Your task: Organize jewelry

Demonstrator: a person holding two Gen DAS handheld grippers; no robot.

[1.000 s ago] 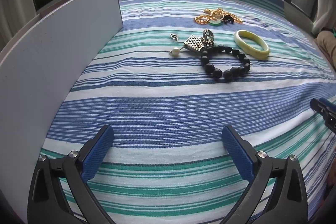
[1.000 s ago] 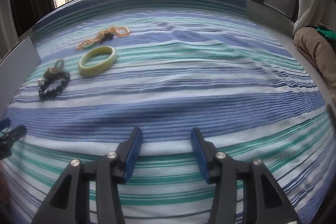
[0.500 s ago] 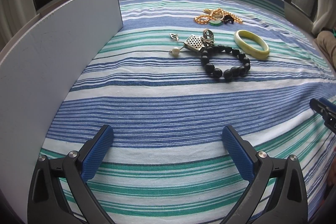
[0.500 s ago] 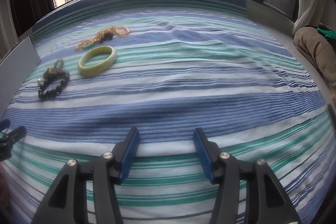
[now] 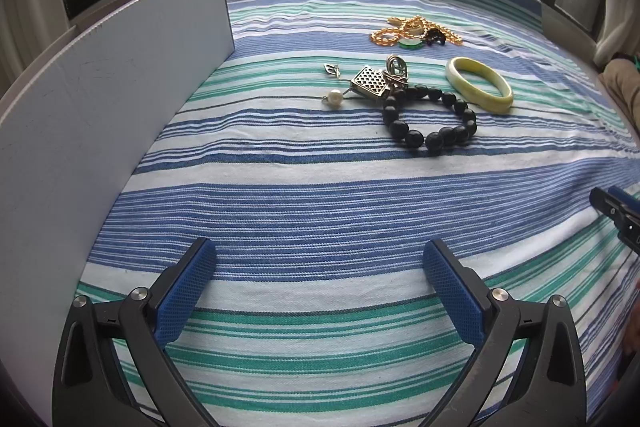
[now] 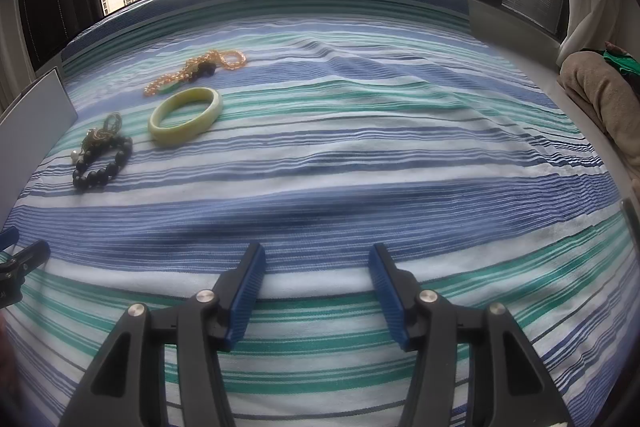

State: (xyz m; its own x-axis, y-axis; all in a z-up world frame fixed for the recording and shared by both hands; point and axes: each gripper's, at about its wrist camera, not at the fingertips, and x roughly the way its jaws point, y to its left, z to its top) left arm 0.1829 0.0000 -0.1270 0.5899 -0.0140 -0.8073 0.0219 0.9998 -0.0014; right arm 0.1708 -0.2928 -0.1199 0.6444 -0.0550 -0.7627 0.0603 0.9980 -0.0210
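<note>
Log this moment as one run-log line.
left gripper: open, empty | right gripper: open, empty, just widened | black bead bracelet, green bangle, gold chain: untouched on striped cloth

Counted on the striped cloth (image 5: 320,211): one black bead bracelet (image 5: 430,123); one pale yellow-green bangle (image 5: 480,85); one tangle of gold chain (image 5: 416,31), strand count not discernible; one small green piece (image 5: 410,45) seen within it. One square lattice pendant (image 5: 370,87), one pearl (image 5: 334,98), one small silver charm (image 5: 332,69) and one metal ring piece (image 5: 397,67) are noted. One white board (image 5: 100,115) is recorded. Two grippers are counted: left gripper (image 5: 320,273), right gripper (image 6: 317,273).
</note>
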